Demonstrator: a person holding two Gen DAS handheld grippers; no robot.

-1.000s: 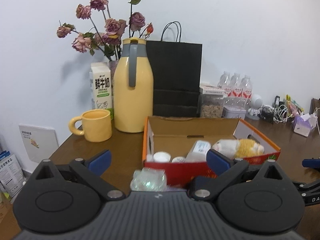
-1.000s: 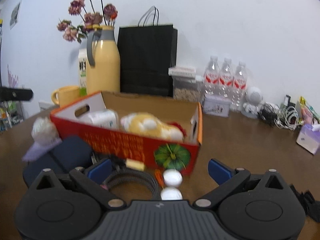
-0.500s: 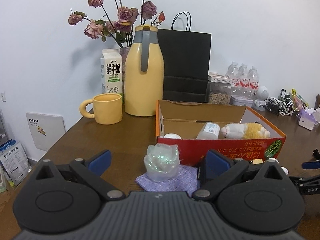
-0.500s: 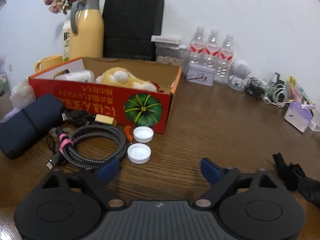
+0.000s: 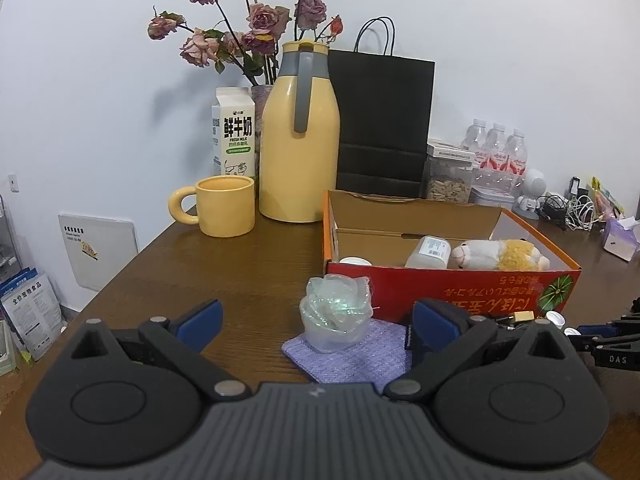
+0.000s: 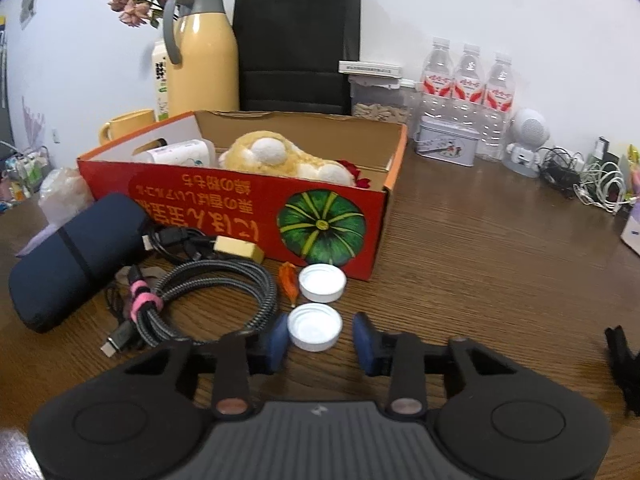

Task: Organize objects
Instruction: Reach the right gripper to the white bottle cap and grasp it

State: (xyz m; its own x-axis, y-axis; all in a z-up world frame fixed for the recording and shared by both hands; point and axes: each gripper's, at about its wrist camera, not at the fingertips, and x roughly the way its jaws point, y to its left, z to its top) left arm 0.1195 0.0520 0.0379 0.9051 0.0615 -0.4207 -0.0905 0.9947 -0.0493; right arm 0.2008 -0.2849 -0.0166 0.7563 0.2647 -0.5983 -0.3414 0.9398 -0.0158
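An open red cardboard box (image 6: 256, 216) (image 5: 452, 288) holds a plush toy (image 6: 280, 160) and a white bottle (image 6: 176, 154). In front of it lie two white caps, the near cap (image 6: 315, 327) and the far cap (image 6: 322, 282), a coiled braided cable (image 6: 208, 300), a dark blue pouch (image 6: 76, 256) and a small yellow block (image 6: 238, 249). My right gripper (image 6: 320, 340) is partly closed around the near cap, with a gap on each side. My left gripper (image 5: 316, 318) is open above a crumpled clear plastic wrap (image 5: 336, 312) on a purple cloth (image 5: 360, 356).
A yellow thermos (image 5: 298, 140), yellow mug (image 5: 224, 206), milk carton (image 5: 234, 132), black paper bag (image 5: 384, 120), water bottles (image 6: 466, 92), a metal tin (image 6: 446, 146) and tangled cables (image 6: 588, 180) line the back of the wooden table. A black object (image 6: 622, 360) lies at the right.
My right gripper has dropped to the table and its jaws have narrowed around the near white cap. My left gripper has drawn back and risen; the plastic wrap and cloth now show between its fingers.
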